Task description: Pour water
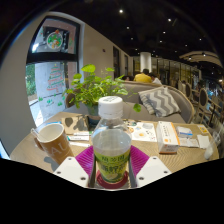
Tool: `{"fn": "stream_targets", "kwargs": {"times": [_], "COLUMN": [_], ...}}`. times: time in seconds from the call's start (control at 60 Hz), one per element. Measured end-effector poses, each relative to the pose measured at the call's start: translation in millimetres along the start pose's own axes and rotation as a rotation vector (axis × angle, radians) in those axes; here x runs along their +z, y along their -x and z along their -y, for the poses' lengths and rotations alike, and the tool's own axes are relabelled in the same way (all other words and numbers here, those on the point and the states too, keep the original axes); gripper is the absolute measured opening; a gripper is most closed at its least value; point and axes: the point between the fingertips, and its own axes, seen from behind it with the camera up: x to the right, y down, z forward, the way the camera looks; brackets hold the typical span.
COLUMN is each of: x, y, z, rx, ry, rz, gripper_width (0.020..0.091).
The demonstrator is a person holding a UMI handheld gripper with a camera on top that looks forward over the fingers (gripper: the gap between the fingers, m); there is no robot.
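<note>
A clear plastic water bottle (111, 140) with a white screw cap is seen upright between the two fingers of the gripper (112, 172). The magenta pads (86, 158) are positioned at either side of the bottle's lower body. Whether both pads are pressed against the bottle or a slight gap is left cannot be told, since the contact lines are hidden by the bottle itself. The bottle is covered by a pale label, and liquid is visible inside.

A brown paper cup (53, 141) is placed on the wooden table (30, 153) beside the bottle, near the left-hand finger, and is shown upright with its mouth open.

Behind the bottle, a green leafy potted plant (92, 88) is set on the table. Printed cards and booklets (168, 133) are laid on the table surface at the other side of the bottle.

Beyond the table, a sofa with a striped cushion (158, 99) is seen, and a poster panel (52, 42) is mounted on the wall above the cup.
</note>
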Motion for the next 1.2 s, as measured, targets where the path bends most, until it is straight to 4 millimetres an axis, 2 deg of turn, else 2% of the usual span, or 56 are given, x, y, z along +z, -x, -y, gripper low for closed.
{"fn": "stream_targets", "kwargs": {"times": [0.067,0.133,0.217,0.267,0.35,0.45,0.533,0.633,0.733,0.817,0.983,1.2], "x": [1.5,0.6,-12.6,-25.3,-53.0,-104.4,-153.2,-208.3,-256.0,-286.6,-323.0,-337.4], "y": [-0.7,-3.0,-4.4,-10.4,-12.5,-9.0,1.0,21.9,38.9,50.8,63.5,61.2], "z": [-2.2,-13.1,-13.8,-10.5,-2.7,8.5,16.7,26.0,32.4,32.2,27.8,28.6], "rx": [0.001,0.021,0.031,0.034,0.041,0.042,0.047,0.036,0.024,0.036,0.071,0.055], "ry": [0.007,0.071,0.106,0.123,0.147,0.172,0.194,0.192,0.180,0.179,0.181,0.177], "rz": [-0.014,-0.029,-0.039,-0.074,-0.119,-0.182,-0.235,-0.267,-0.300,-0.316,-0.334,-0.356], "gripper_width": [0.0522,0.0619,0.0870,0.0831,0.0859,0.0855,0.0855,0.0854,0.0851,0.0853,0.0854,0.0854]}}
